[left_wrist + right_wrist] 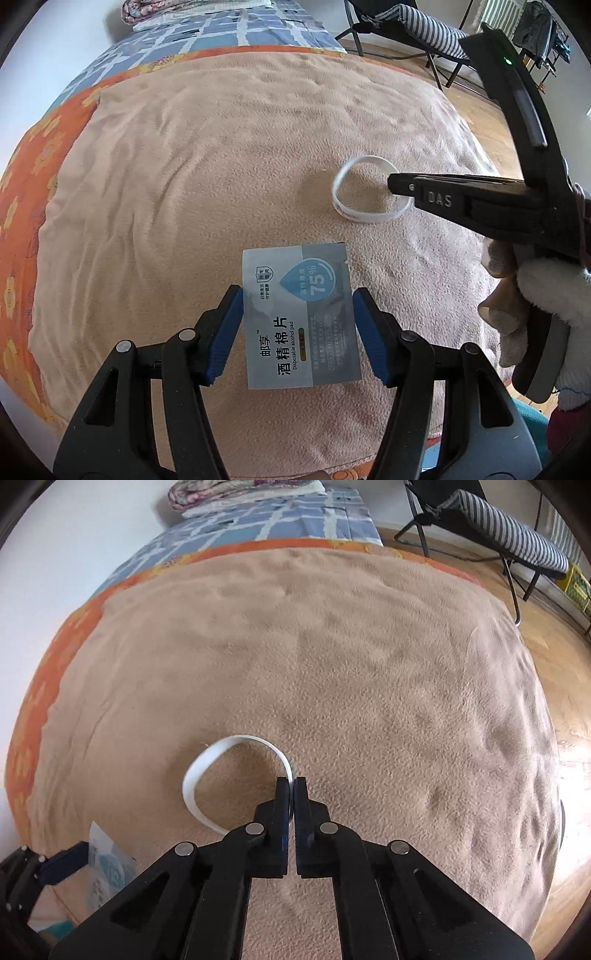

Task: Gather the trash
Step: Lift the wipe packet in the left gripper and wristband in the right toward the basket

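A grey and blue alcohol pad packet (295, 347) hangs over the beige blanket (184, 166), with my left gripper (298, 295) shut on it, its blue pads pressing on the packet's two side edges. Further off, a white strip curled into a loop (341, 177) lies on the blanket. My right gripper (392, 182) comes in from the right and pinches the loop's right side. In the right wrist view the right gripper (293, 781) is shut on the white loop (207, 764), the strip running between its fingertips. The packet (107, 867) shows at the lower left there.
The blanket covers a bed with an orange flowered sheet (40, 162) and blue checked bedding (229, 29) beyond. A folding chair with a striped cushion (509, 528) stands on the wooden floor (554, 664) to the right. A gloved hand (546, 306) holds the right gripper.
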Tool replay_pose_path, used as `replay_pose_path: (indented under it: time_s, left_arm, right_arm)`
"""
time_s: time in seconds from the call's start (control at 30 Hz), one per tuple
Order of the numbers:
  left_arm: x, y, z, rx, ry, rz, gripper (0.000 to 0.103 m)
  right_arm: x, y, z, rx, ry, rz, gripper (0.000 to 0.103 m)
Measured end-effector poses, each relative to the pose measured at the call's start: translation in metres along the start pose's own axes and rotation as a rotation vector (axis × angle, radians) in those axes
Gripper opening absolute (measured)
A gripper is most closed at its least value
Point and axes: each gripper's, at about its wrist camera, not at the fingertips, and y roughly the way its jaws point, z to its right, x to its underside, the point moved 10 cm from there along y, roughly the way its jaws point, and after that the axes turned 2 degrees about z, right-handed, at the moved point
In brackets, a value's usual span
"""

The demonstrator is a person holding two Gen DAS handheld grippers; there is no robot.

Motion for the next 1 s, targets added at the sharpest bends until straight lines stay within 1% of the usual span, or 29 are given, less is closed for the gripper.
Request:
replay_pose_path:
  time_s: [0.27, 0.37, 0.67, 1.0]
  left_arm:
    - [0.006, -0.02, -0.007, -0.004, 0.026, 0.031, 0.062]
    - [0.013, -0.028, -0.008, 0.005, 0.038, 0.034, 0.062]
    - [0.043, -0.059, -0.008, 0.022, 0.083, 0.051, 0.062]
    - [0.088, -0.085, -0.002, 0.038, 0.122, 0.062, 0.062]
  right_arm:
    - [0.012, -0.033, 0.003, -0.037, -0.008, 0.035, 0.001]
    - [0.019, -0.046, 0.0, -0.057, -0.015, 0.044, 0.001]
    - [0.059, -0.093, -0.02, -0.125, -0.066, 0.067, 0.001]
    - [0.112, -0.127, -0.05, -0.168, -0.141, 0.078, 0.001]
